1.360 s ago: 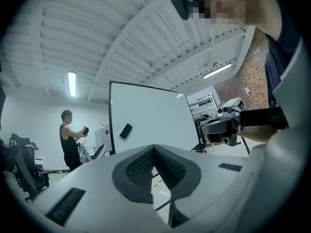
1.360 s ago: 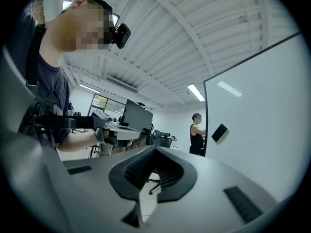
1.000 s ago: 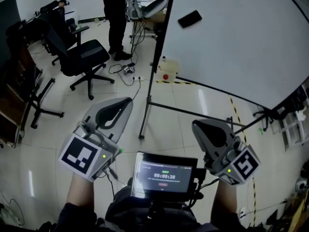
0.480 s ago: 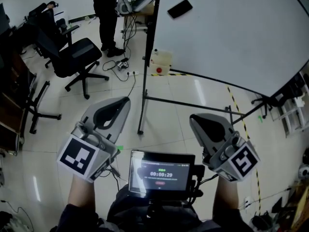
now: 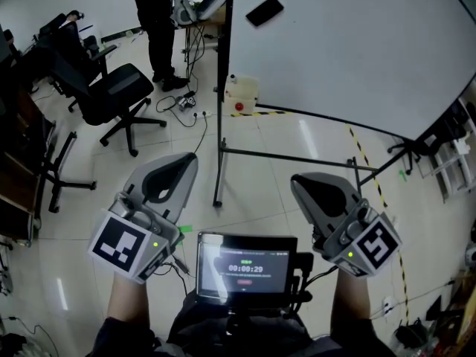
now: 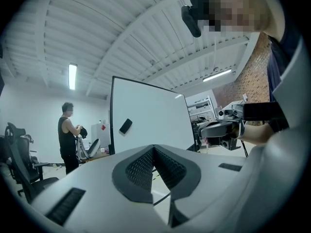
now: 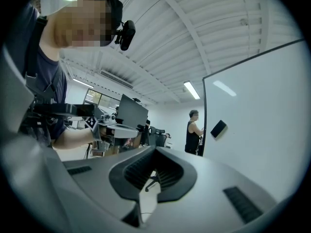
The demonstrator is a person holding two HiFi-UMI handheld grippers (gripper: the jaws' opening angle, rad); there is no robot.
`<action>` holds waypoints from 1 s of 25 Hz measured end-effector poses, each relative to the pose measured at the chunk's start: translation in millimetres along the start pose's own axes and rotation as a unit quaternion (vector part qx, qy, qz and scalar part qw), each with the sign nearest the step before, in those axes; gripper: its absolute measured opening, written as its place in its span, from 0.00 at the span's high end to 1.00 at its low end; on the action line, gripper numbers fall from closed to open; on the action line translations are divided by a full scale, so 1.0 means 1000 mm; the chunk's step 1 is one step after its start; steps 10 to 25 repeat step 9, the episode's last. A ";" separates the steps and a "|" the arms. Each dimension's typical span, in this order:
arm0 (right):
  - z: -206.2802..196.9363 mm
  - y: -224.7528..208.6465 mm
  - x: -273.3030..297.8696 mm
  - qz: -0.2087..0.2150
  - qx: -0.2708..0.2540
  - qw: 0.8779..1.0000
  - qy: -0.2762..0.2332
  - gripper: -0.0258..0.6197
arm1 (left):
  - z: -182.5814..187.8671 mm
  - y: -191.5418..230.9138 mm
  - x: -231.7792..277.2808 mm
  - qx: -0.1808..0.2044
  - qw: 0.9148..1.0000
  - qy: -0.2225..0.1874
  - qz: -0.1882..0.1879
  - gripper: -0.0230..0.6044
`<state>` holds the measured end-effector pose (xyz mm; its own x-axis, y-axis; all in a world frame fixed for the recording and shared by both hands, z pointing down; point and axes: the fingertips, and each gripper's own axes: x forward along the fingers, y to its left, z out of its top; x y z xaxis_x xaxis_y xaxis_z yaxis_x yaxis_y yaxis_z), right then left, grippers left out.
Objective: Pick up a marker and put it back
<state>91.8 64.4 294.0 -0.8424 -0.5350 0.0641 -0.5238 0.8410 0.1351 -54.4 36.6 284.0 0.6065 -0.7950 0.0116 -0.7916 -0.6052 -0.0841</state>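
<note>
No marker shows in any view. My left gripper (image 5: 190, 159) is held low on the left of the head view, pointing level toward a standing whiteboard (image 5: 357, 43). Its jaws are shut with nothing between them (image 6: 154, 149). At the lower right my right gripper (image 5: 297, 184) is likewise shut and empty (image 7: 155, 150). A black eraser (image 5: 264, 11) sticks to the whiteboard near its left edge, and it also appears as a black eraser (image 6: 125, 125) in the left gripper view and a black eraser (image 7: 218, 128) in the right gripper view. Both grippers are well short of the board.
The whiteboard's stand (image 5: 220, 125) and its floor bars lie just ahead. A black office chair (image 5: 111, 95) and a standing person (image 5: 152, 21) are to the left. A white canister (image 5: 242, 99) sits by the stand. A small screen (image 5: 245, 266) hangs at my chest.
In the head view the whiteboard's edge, the eraser and the chair have slid left. Both grippers keep the same places and stay shut.
</note>
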 end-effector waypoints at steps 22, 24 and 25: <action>0.003 0.005 -0.003 0.000 -0.001 1.000 -0.004 0.95 | 0.000 -0.004 -0.005 0.000 1.000 0.003 -0.001 0.96; 0.003 0.005 -0.003 0.000 -0.001 1.000 -0.004 0.95 | 0.000 -0.004 -0.005 0.000 1.000 0.003 -0.001 0.96; 0.003 0.005 -0.003 0.000 -0.001 1.000 -0.004 0.95 | 0.000 -0.004 -0.005 0.000 1.000 0.003 -0.001 0.96</action>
